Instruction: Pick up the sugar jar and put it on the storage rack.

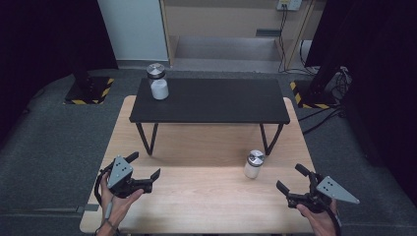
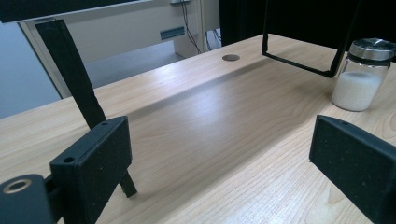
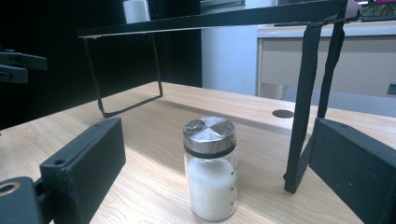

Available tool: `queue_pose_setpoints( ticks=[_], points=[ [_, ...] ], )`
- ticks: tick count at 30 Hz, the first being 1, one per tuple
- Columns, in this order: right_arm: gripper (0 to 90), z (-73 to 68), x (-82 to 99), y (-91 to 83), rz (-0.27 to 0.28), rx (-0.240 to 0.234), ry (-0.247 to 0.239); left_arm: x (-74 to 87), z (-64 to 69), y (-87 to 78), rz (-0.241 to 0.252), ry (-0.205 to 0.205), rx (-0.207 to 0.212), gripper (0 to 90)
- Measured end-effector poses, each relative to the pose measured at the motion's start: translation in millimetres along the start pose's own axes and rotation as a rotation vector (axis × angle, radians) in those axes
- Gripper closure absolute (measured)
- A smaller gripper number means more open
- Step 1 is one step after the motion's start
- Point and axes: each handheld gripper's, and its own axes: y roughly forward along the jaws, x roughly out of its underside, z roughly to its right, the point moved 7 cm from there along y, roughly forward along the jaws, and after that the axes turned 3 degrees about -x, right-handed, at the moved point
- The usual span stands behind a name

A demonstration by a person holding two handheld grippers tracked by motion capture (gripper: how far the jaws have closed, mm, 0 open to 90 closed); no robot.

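Glass jar with silver metal lid and white powder inside (image 1: 254,164) stands upright on the light wooden table (image 1: 206,196), right of centre, just in front of the right leg of the black low shelf on thin metal legs (image 1: 211,101). In the right gripper view the same jar (image 3: 210,170) sits between the two black jaws but farther out, not touched by either. In the left gripper view it shows at the far right (image 2: 362,74), beside the shelf leg. Second jar, same kind (image 1: 157,81), upright on the shelf top at its left end, well apart from the first.

Left gripper (image 1: 146,165), jaws spread wide, nothing between them, held in the person's left hand (image 1: 118,201) above the table's front left. Right gripper (image 1: 291,179), jaws also spread wide and empty, held in the right hand (image 1: 319,219) at front right, near the table jar but apart from it. Small round dark grommet (image 2: 230,57) set in the tabletop under the shelf.
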Motion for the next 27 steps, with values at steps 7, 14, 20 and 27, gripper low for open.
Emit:
queue_pose_setpoints(
  ticks=[7,14,20,27],
  points=[
    [4.2,4.3,-13.5,-3.9,-0.019,-0.006,-0.018,0.7,-0.4,-2.5,0.006,0.005,-0.011,4.9],
    [4.3,14.3,-45.5,-9.9,-0.073,-0.040,-0.052,1.5,-1.8,-3.2,0.006,0.004,-0.010,4.9],
    [5.2,22.1,-83.3,-13.3,-0.132,-0.076,-0.070,1.2,-1.3,-2.6,0.002,0.013,0.005,4.8],
    [5.0,28.6,-133.3,-14.4,-0.214,-0.124,-0.077,1.5,-1.4,-3.0,0.006,0.008,0.004,4.6]
  ],
)
